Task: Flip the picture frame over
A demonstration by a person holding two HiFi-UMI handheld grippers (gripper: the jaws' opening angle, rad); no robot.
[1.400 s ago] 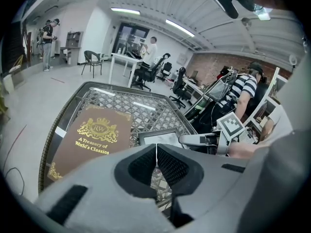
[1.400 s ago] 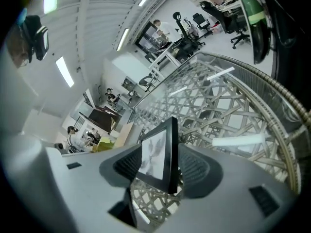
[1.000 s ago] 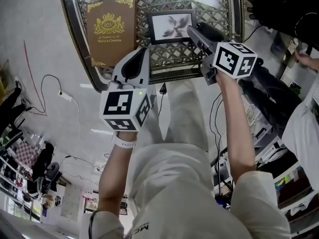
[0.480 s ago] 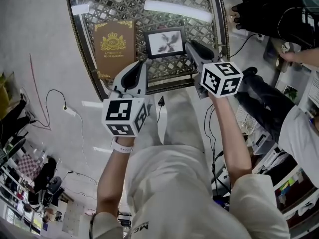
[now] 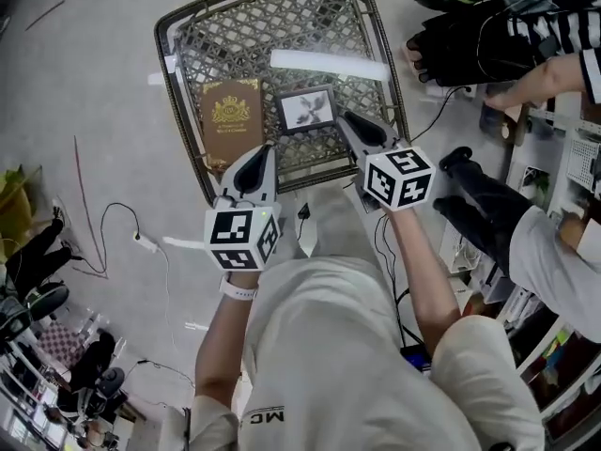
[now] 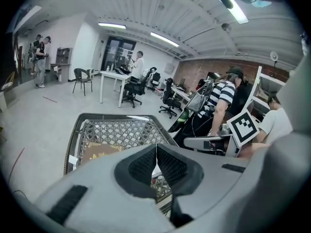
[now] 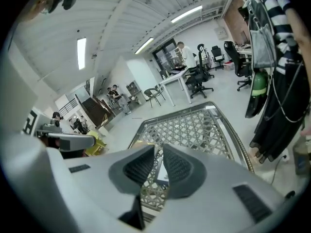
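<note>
- The left gripper (image 6: 156,147) has its jaws pressed together along their ribbed pads, with nothing between them
- The right gripper (image 7: 159,149) has its jaws closing; a narrow gap shows between the pads and nothing is held in it, only the table top seen far beyond
- In the head view the left gripper (image 5: 265,148) hangs over the near edge of the table (image 5: 178,111), its tip over the lower corner of the book (image 5: 232,120)
- The right gripper (image 5: 344,116) points at the same near edge, its tip just beside the lower right corner of the picture frame (image 5: 306,109); whether it touches the frame cannot be told
- The picture frame lies flat on the lattice table top, face up with a dark leafy print showing, just right of the book and apart from it
- The book is brown with gold ornament and lies flat, cover up
- A person in a striped top (image 5: 563,50) stands beyond the table's right side
- A thin cable (image 5: 113,219) trails over the pale floor at the left
</note>
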